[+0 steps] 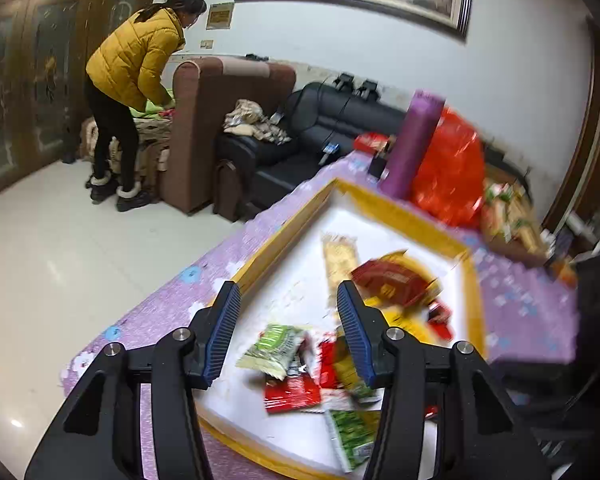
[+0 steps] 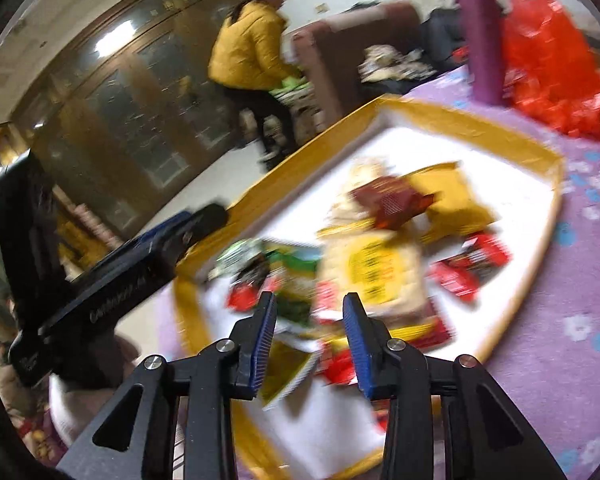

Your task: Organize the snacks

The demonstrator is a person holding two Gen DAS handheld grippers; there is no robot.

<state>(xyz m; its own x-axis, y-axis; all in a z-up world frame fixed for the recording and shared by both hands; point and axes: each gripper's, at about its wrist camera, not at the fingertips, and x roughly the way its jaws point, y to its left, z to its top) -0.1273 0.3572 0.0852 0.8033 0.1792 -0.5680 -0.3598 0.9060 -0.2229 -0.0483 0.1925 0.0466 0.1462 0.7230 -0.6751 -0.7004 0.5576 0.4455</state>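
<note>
Snacks (image 2: 372, 268) lie heaped in the yellow-rimmed tray (image 1: 284, 236) on the purple tabletop (image 1: 160, 304), gathered there for sorting; left claw (image 1: 288, 320) hovers wide and empty above them; right claw (image 2: 310, 332) likewise gapes, holding nothing.

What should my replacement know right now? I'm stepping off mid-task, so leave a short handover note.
Left gripper: open, empty, over the tray.
Right gripper: open, empty, over the snack pile.
Snacks: loose in the yellow-rimmed tray, including a green packet, a dark red packet and a yellow-labelled pack.
Purple cylinder and red bag stand past the tray.
Done: snacks lie in the tray.
Left: they look jumbled, unsorted.
</note>
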